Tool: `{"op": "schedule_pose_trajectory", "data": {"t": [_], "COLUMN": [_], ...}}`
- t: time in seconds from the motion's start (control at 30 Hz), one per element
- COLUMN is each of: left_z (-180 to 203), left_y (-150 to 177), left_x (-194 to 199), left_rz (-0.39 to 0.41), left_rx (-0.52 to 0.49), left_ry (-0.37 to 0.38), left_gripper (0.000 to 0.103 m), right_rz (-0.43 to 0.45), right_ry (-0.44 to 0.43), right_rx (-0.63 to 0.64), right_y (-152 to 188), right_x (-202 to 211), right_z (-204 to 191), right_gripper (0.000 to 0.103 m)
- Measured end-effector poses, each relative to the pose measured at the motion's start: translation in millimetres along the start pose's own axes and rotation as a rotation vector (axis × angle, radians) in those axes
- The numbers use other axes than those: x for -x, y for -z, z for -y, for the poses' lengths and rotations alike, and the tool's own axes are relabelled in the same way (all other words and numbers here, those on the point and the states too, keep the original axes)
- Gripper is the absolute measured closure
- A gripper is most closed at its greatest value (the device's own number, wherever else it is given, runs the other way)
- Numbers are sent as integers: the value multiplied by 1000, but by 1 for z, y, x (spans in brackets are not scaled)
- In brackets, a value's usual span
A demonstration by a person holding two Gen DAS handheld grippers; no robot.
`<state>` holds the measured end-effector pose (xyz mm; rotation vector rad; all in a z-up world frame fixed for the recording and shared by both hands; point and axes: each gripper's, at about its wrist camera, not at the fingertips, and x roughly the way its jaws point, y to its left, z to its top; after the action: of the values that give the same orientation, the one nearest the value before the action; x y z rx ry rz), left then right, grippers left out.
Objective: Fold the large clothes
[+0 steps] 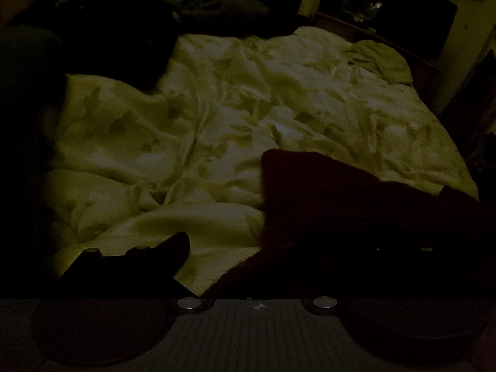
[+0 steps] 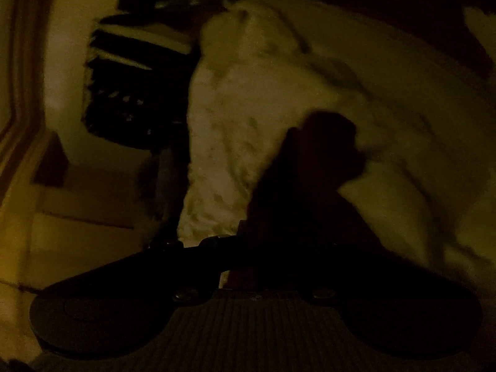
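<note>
My right claw (image 2: pixel 245 245) is clamped on a fold of the dark red garment (image 2: pixel 310 167), which bunches up ahead of the jaws over the pale duvet (image 2: pixel 248 77) on the bed. In the left view the same garment (image 1: pixel 325 192) lies at the near right corner of the bed, draped across that side of my left claw (image 1: pixel 248 248). One left finger (image 1: pixel 173 248) shows bare against the duvet (image 1: pixel 217 108); the other is buried under the cloth, so I cannot tell whether that claw is gripping anything.

The room is very dark, and that is my main risk: I may have pinched a bunched wad instead of a single hem, so the cloth would lift twisted and the fold come out crooked. With so shallow a bite, the heavy fabric could slide free. If my left claw has no hold, the garment will hang from one point and drag toward the bed's near edge.
</note>
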<state>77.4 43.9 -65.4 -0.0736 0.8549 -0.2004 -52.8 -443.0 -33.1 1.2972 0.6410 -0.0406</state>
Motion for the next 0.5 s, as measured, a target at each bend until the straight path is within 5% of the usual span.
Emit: {"op": "schedule_pose_trajectory", "data": {"t": [0.37, 0.5], "left_z": [-13, -9], "left_y": [-3, -4], "left_x": [4, 3], "left_rz": [9, -8], "left_rx": [38, 8], "left_ry": [-19, -31], "left_gripper": [0, 0], "right_rz": [69, 79], "right_ry": [62, 92], "right_rx": [231, 222], "right_y": [17, 18], "right_x": [17, 22], "right_z": [-17, -10], "right_gripper": [92, 92]}}
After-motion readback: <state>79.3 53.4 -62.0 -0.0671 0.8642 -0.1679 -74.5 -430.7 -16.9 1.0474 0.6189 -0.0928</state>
